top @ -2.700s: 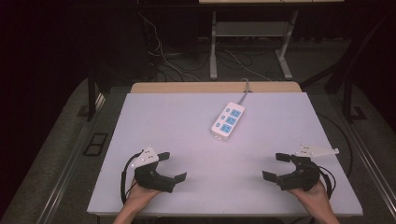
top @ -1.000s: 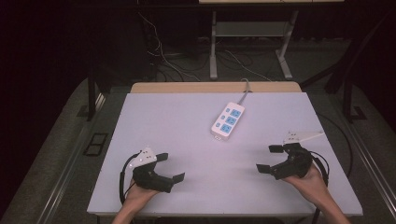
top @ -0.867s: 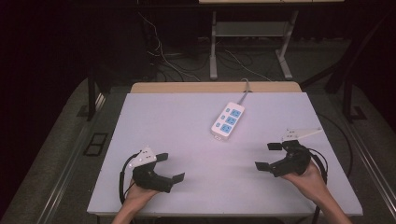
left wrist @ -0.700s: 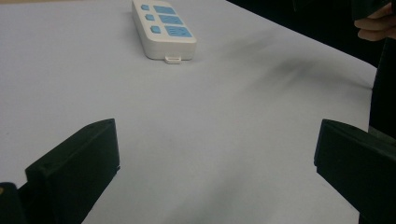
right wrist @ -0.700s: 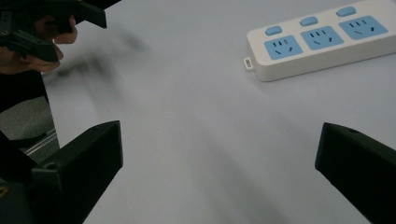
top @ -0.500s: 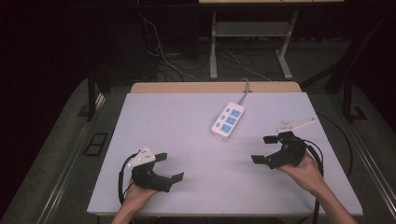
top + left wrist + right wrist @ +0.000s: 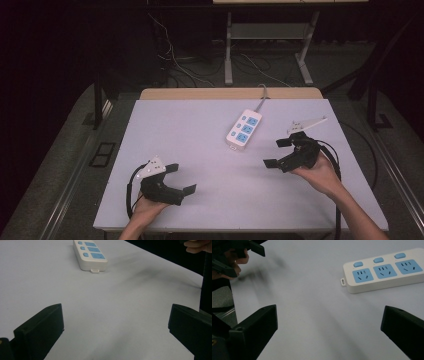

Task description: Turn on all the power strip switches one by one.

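Strip (image 7: 243,130) flat on surface (image 7: 190,135), toward far right, cord off far edge. Right gripper (image 7: 278,153) near strip's near end, fingers wide, empty. Left gripper (image 7: 181,178) well apart at near left, fingers wide too, nothing held. Likely risks: skidding strip on smooth surface if nudged by one finger only; snagging or tugging cord; pinching across switches and toggling them.

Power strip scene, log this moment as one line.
left claw: open, empty | right claw: open, empty, nearer strip | power strip: untouched on table
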Demonstrator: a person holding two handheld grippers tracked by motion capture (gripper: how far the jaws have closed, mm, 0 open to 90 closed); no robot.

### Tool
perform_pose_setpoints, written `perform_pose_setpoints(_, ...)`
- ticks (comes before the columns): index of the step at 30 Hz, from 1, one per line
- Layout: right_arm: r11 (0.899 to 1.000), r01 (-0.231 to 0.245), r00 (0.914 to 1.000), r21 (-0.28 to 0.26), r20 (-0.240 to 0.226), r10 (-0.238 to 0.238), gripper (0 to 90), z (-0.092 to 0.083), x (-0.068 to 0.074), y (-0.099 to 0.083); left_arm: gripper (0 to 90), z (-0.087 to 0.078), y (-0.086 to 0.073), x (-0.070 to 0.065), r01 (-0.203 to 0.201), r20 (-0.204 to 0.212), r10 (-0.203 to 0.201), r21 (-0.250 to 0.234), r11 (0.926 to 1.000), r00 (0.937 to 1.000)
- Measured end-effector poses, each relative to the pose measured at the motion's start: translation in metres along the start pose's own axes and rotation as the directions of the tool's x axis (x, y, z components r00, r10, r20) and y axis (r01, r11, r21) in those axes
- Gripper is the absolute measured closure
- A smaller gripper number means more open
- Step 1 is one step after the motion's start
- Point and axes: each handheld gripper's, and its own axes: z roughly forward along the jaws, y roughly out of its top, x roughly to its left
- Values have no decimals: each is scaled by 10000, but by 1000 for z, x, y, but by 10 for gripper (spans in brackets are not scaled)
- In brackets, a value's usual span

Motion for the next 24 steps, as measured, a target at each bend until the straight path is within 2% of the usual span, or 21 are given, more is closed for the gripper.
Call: perform_pose_setpoints(24,9988,205,9997,442,-133,-199,6,24,-9,30,0,0,0,0,1,38,-1,-35,10000,10000)
